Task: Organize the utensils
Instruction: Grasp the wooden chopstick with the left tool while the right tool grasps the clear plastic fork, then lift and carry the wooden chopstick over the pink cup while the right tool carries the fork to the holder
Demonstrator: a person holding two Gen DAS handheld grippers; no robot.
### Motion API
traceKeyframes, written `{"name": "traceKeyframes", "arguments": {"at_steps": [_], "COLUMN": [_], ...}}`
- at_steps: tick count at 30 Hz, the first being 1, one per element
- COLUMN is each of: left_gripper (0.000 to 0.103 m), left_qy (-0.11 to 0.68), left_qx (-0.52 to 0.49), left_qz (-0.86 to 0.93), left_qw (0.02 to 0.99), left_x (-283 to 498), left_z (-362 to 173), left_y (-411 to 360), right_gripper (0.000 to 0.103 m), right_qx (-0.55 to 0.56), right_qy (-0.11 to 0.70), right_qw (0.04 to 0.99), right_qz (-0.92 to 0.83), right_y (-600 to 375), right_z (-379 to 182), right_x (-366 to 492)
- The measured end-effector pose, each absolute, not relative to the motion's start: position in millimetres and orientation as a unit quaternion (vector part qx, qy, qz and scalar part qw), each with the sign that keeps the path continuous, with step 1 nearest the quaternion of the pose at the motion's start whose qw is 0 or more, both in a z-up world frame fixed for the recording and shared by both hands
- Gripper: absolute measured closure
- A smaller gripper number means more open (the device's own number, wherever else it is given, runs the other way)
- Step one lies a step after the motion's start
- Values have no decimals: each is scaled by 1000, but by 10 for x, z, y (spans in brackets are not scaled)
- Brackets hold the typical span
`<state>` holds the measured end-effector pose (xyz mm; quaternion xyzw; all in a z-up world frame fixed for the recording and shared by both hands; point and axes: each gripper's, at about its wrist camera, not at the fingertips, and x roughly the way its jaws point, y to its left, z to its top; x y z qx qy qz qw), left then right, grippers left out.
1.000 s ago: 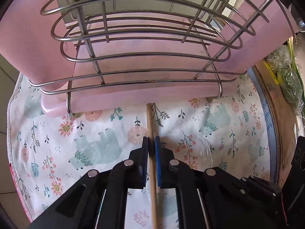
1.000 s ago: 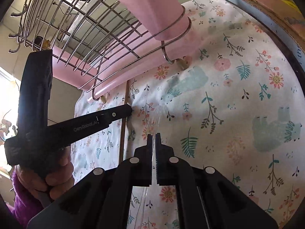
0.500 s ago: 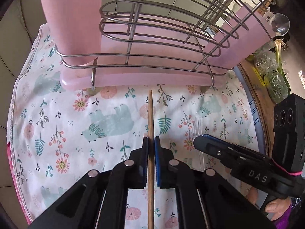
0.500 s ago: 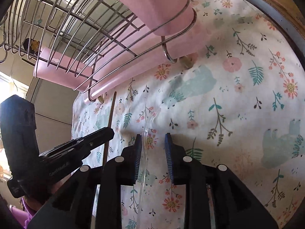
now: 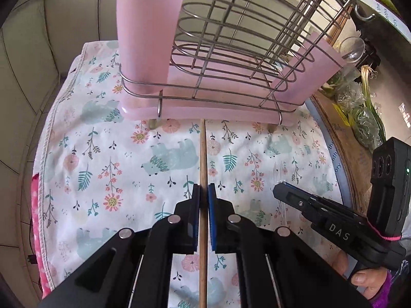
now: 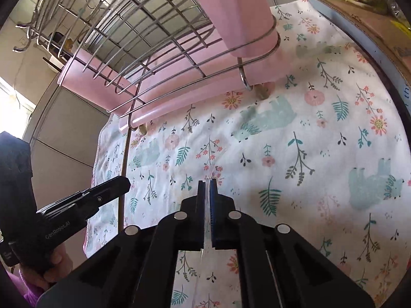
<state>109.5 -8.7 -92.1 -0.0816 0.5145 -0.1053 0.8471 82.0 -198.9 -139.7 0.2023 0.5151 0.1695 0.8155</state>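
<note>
My left gripper (image 5: 204,187) is shut on a wooden chopstick (image 5: 203,159), which points at the pink drip tray (image 5: 205,110) of the wire utensil rack (image 5: 231,51). A pink cup (image 5: 146,33) stands in the rack's left end with utensil handles in it. In the right wrist view my right gripper (image 6: 207,182) is closing on a clear plastic fork (image 6: 213,173), pads pressed on its handle, low over the cloth. That view also shows the left gripper (image 6: 125,181) and the chopstick (image 6: 125,148). The right gripper (image 5: 278,191) shows at lower right in the left wrist view.
A floral cloth (image 5: 102,154) covers the counter. A cardboard box (image 5: 344,128) with bagged greens (image 5: 364,118) lies along its right side, a clear glass (image 5: 352,46) behind it. Hooks (image 6: 23,46) line the rack's top rim. A tiled wall (image 5: 51,38) stands behind.
The left gripper has drawn back and up from the rack with the chopstick. The right gripper opened over the clear fork, then shut on it again.
</note>
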Motion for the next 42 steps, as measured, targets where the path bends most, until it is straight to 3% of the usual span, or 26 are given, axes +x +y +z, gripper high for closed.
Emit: {"name": "traceKeyframes", "arguments": {"at_steps": [19, 42], "left_gripper": [97, 97], "left_qy": [404, 330], "left_qx": [-47, -54], "left_qz": [-71, -65], "left_qw": [911, 940], "left_x": [330, -69], "left_z": [-319, 7], "left_y": [-115, 13], "right_gripper": [99, 99], "right_qx": [101, 28], "right_qy": [362, 258], "right_qw": [916, 962], "right_qz": [145, 86], "right_y": [-1719, -1540], "right_z": [-445, 49], "right_x": [-26, -469]}}
